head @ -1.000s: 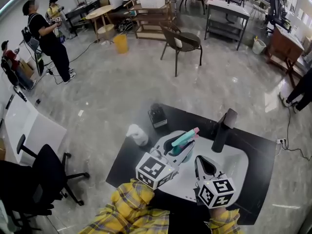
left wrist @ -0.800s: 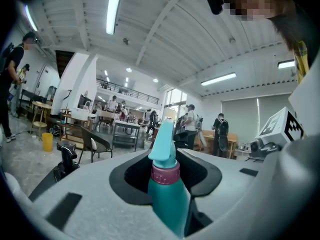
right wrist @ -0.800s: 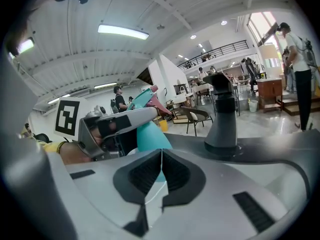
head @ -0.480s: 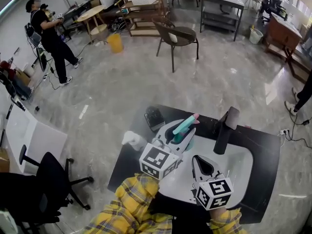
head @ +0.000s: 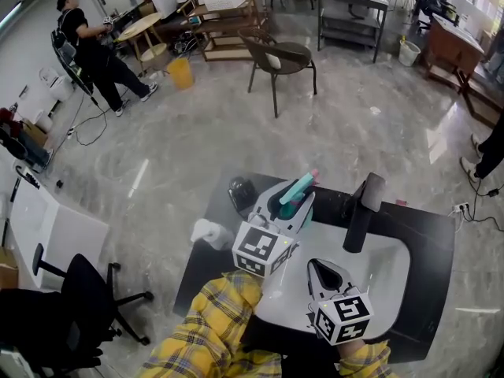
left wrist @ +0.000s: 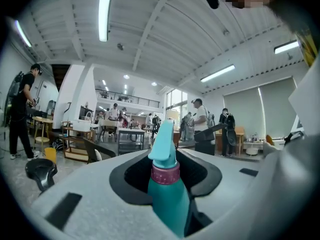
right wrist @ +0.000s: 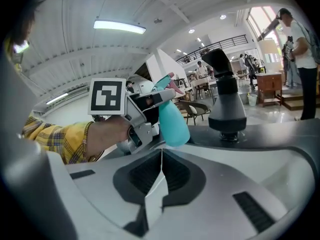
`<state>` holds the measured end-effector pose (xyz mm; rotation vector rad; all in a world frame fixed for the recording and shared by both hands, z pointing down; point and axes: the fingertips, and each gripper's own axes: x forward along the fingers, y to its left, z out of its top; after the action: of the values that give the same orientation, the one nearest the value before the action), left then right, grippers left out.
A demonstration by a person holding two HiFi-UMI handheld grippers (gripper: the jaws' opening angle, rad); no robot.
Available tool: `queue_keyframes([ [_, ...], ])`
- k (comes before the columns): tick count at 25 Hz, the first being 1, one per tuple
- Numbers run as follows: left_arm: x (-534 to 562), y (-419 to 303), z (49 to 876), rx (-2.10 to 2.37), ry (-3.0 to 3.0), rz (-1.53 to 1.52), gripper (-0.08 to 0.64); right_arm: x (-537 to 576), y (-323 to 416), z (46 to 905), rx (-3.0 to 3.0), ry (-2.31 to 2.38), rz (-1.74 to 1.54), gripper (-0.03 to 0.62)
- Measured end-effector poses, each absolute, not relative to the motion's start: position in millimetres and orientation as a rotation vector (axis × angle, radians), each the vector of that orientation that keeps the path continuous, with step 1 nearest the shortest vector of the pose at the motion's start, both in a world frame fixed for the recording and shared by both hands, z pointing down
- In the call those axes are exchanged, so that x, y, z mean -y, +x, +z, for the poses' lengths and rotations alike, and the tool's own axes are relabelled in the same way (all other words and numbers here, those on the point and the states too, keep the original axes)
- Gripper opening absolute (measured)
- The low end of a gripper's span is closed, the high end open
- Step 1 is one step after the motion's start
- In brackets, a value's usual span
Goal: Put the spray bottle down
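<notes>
A teal spray bottle [head: 298, 190] with a pink collar is clamped between the jaws of my left gripper [head: 291, 205], over the far edge of the white mat [head: 386, 268]. In the left gripper view the spray bottle [left wrist: 166, 194] fills the gap of the left gripper [left wrist: 166, 171], nozzle pointing away. The right gripper view shows the spray bottle [right wrist: 173, 122] from the side, its base low over the mat; contact with the mat cannot be told. My right gripper [head: 324, 268] hovers nearer me over the mat. The right gripper [right wrist: 161, 160] is shut and holds nothing.
A tall black cylinder-shaped item [head: 358, 214] stands on the black table [head: 429, 235] right of the bottle. A white paper roll [head: 207, 232] and a dark round object [head: 240, 192] lie at the table's left end. An office chair [head: 87, 290] stands at the left.
My left gripper has carried the spray bottle further away from me, toward the table's far edge. The right gripper has sunk slightly and stays shut.
</notes>
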<state>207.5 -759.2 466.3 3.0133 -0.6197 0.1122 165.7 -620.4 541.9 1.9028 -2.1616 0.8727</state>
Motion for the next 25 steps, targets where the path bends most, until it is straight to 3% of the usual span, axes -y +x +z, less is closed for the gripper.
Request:
queue_keyframes([
  [20, 768, 225, 471, 0.749, 3.126, 0.053, 0.141, 587, 186, 553, 2.099, 1.955, 0.934, 0.007],
  [25, 768, 219, 473, 0.778, 3.076, 0.074, 0.193, 580, 187, 552, 2.09, 1.979, 0.935, 0.008],
])
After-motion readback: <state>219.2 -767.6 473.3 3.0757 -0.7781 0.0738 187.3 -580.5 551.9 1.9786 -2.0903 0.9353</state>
